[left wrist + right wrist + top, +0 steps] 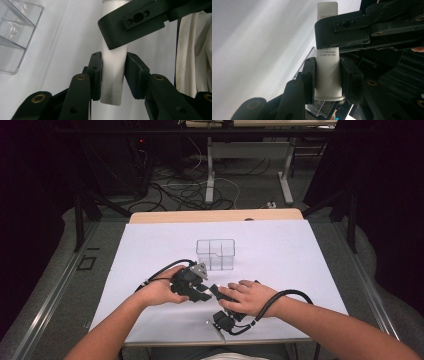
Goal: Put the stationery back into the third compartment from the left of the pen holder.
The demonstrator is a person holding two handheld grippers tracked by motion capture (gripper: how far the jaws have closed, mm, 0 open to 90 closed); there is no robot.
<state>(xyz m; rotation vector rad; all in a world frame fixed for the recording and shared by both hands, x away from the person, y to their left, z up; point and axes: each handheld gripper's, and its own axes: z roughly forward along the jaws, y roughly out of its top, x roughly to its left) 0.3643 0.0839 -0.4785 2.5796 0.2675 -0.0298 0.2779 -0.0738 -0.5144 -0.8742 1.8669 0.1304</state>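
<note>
Nearest, at the table's front edge: the person's two forearms, hands meeting over the white sheet. Right gripper clamps a white tube between its pads; small printed text runs along the tube's side, flared end toward the camera. Left gripper has its pads on both sides of the same tube, gripping it at the plain end; its jaws stand about the tube's width apart. In each gripper view the other gripper's black jaw crosses the tube farther up. From above, left gripper and right gripper nearly touch, tube mostly hidden between them, low over the sheet. Clear divided box stands upright just beyond the grippers, near them, not touching. Pale cloth at the left gripper view's right edge.
</note>
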